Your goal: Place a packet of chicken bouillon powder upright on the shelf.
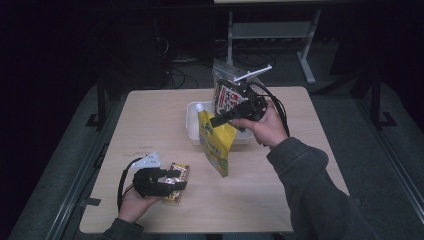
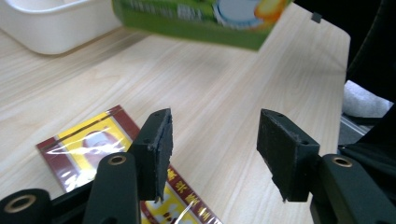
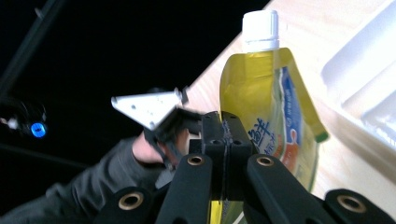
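Over the middle of the tabletop (image 1: 150, 115) the right claw (image 1: 220, 120) hangs in the air, and it is closed on the edge of a yellow-green spout pouch (image 1: 216, 145). The right gripper view looks along its two black jaws, which are pressed together with the thin seam of the pouch between them. The pouch has a white screw cap (image 3: 260, 30) on top. In the high view it hangs slanted, with the cap end toward the far side and the bottom corner low toward the person. I cannot tell if this corner touches the wood. Just behind the pouch stands a white plastic tray (image 1: 192, 122), and a clear zip bag (image 1: 226, 90) with a printed card inside rises behind the right hand.

Near the front left edge, the left claw (image 1: 176, 182) is low over a flat yellow and dark red packet (image 1: 179, 175) in shiny wrap. This packet lies flat on the wood. The left gripper view shows the jaws standing apart with only bare wood in the gap. One of the pads (image 2: 159, 149) is above the packet (image 2: 88, 149), but it does not press on it. So the left claw is open and holds nothing.
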{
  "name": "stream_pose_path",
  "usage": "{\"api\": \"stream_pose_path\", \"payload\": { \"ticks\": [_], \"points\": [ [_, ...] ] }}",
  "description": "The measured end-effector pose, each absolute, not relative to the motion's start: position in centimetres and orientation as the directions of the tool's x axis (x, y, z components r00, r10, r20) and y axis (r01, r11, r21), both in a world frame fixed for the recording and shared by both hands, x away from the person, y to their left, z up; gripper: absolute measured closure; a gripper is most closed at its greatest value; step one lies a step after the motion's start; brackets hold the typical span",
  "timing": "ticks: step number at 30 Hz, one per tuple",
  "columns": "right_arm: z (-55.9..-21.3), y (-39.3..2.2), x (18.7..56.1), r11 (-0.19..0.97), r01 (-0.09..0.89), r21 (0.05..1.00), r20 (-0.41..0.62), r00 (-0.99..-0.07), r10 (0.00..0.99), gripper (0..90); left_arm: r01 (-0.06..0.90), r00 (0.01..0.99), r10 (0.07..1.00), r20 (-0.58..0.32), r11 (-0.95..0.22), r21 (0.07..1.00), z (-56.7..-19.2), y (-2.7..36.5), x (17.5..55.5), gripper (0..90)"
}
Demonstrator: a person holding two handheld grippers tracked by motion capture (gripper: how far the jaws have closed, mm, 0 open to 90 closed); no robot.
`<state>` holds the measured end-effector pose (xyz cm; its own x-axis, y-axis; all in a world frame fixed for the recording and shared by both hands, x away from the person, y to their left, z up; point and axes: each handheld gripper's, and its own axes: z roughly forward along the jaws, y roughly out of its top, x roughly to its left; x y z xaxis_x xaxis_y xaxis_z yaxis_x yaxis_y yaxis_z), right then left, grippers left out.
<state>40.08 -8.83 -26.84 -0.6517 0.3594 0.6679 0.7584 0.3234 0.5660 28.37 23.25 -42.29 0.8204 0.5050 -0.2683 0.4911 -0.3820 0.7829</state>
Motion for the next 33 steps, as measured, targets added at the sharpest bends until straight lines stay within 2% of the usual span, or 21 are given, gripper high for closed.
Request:
{"api": "stream_pose_path", "payload": {
  "ticks": [9,19,33],
  "points": [
    [-26.2,-8.0,42.1,0.213,0.795,0.569,0.701,-0.603,0.38,89.2,0.492,0.815,0.516,-0.262,-0.378,0.784,-42.2,23.7,28.4,43.5],
    [-24.8,-6.3,44.4,0.091,0.793,0.602,0.694,-0.577,0.431,89.2,0.496,0.807,0.529,-0.265,-0.361,0.79,-42.0,24.3,28.5,42.3],
    [-26.1,-4.2,47.6,-0.052,0.782,0.621,0.69,-0.514,0.51,89.2,0.499,0.803,0.531,-0.271,-0.351,0.792,-42.0,24.7,28.5,42.0]
  ]
}}
